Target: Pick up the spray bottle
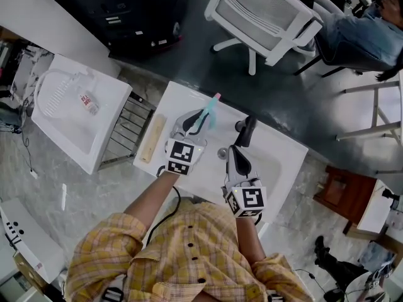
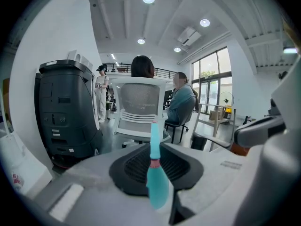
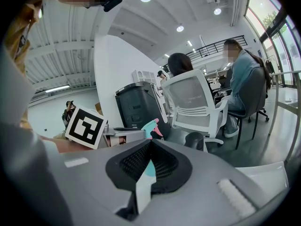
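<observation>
The spray bottle (image 1: 208, 113) is teal with a pink trigger and hangs over the white table (image 1: 280, 162). My left gripper (image 1: 196, 121) is shut on it. In the left gripper view the bottle (image 2: 156, 182) stands upright between the black pads, its neck pointing up. My right gripper (image 1: 246, 129) hovers just right of the bottle with its dark jaws drawn together and nothing in them. The right gripper view shows the bottle's head (image 3: 151, 126) beyond its jaws, next to the left gripper's marker cube (image 3: 85, 127).
A wooden strip (image 1: 153, 138) lies at the table's left edge, with a wire rack (image 1: 129, 128) and a white tub (image 1: 82, 121) beyond. A small round knob (image 1: 221, 152) sits on the table. A white mesh chair (image 1: 264, 17), a black machine (image 1: 132, 5) and a seated person (image 1: 359, 36) are behind.
</observation>
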`<state>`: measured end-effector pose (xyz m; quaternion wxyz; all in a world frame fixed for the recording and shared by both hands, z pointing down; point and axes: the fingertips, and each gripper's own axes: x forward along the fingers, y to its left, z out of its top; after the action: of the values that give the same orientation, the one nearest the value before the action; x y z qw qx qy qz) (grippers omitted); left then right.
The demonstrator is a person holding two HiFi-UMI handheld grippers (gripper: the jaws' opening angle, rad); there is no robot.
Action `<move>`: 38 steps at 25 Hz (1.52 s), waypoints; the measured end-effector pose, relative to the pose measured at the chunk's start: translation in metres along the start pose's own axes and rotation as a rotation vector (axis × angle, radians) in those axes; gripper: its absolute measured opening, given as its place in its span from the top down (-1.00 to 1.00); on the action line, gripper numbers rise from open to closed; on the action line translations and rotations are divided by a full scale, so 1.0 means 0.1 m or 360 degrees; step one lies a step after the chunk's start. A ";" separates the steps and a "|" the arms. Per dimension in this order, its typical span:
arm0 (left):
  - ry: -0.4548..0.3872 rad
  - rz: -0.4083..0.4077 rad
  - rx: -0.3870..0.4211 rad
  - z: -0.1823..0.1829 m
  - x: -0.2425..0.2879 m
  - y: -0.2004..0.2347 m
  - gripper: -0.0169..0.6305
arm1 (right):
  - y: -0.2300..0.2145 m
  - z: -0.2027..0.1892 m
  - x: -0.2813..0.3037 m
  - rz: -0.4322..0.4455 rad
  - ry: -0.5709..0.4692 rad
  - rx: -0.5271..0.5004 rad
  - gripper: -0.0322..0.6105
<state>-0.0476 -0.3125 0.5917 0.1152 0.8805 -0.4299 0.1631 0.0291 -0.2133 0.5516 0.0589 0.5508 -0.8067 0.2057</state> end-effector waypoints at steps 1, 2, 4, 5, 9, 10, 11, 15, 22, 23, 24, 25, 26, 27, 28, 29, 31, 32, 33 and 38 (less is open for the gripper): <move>0.0000 0.0003 0.0005 0.01 -0.01 0.00 0.76 | 0.01 0.01 0.00 0.0000 -0.0002 -0.0001 0.89; -0.0003 0.0006 0.0010 0.02 -0.02 0.01 0.76 | 0.02 0.02 0.00 0.0001 -0.0004 -0.0003 0.90; -0.0014 0.0013 0.0012 0.06 -0.06 0.02 0.76 | 0.05 0.04 0.00 0.0004 -0.0012 -0.0008 0.89; -0.0020 0.0017 0.0009 0.08 -0.08 0.02 0.76 | 0.06 0.06 -0.01 0.0005 -0.0018 -0.0010 0.89; -0.0039 0.0029 0.0001 0.15 -0.16 0.00 0.76 | 0.10 0.12 -0.04 0.0004 -0.0039 -0.0023 0.89; -0.0045 0.0031 0.0000 0.17 -0.18 0.00 0.76 | 0.10 0.14 -0.05 0.0003 -0.0044 -0.0029 0.89; -0.0052 0.0034 -0.0003 0.19 -0.21 -0.01 0.76 | 0.10 0.16 -0.06 0.0001 -0.0049 -0.0033 0.89; -0.0085 0.0054 -0.0001 0.30 -0.32 -0.06 0.76 | 0.09 0.22 -0.12 -0.0013 -0.0058 -0.0040 0.89; -0.0151 0.0071 -0.0010 0.41 -0.45 -0.10 0.76 | 0.11 0.30 -0.20 -0.0025 -0.0094 -0.0069 0.89; -0.0159 0.0077 -0.0003 0.44 -0.48 -0.11 0.76 | 0.11 0.33 -0.21 -0.0024 -0.0103 -0.0074 0.89; -0.0165 0.0083 -0.0002 0.46 -0.51 -0.12 0.76 | 0.12 0.35 -0.23 -0.0024 -0.0111 -0.0078 0.90; -0.0173 0.0086 -0.0006 0.48 -0.55 -0.13 0.76 | 0.12 0.37 -0.26 -0.0023 -0.0117 -0.0080 0.90; -0.0183 0.0088 -0.0012 0.52 -0.58 -0.15 0.76 | 0.13 0.39 -0.28 -0.0023 -0.0122 -0.0083 0.90; -0.0195 0.0091 -0.0017 0.55 -0.62 -0.17 0.76 | 0.13 0.41 -0.30 -0.0021 -0.0127 -0.0085 0.90; -0.0207 0.0094 -0.0019 0.59 -0.65 -0.19 0.76 | 0.14 0.43 -0.33 -0.0019 -0.0133 -0.0088 0.90; -0.0218 0.0097 -0.0019 0.62 -0.69 -0.20 0.76 | 0.15 0.45 -0.35 -0.0016 -0.0140 -0.0092 0.90; -0.0238 0.0105 -0.0020 0.66 -0.76 -0.22 0.76 | 0.17 0.49 -0.39 -0.0010 -0.0155 -0.0100 0.90; -0.0247 0.0110 -0.0020 0.68 -0.80 -0.24 0.76 | 0.18 0.52 -0.41 -0.0008 -0.0163 -0.0105 0.90; -0.0256 0.0116 -0.0022 0.69 -0.84 -0.25 0.76 | 0.20 0.54 -0.44 -0.0006 -0.0170 -0.0110 0.90; -0.0288 0.0132 -0.0010 0.72 -0.99 -0.36 0.76 | 0.25 0.66 -0.56 0.0009 -0.0208 -0.0141 0.90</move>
<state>-0.0629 -0.2443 0.4846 0.0720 0.8727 -0.4751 0.0863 0.0364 -0.1830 0.4663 0.0299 0.5576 -0.8187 0.1336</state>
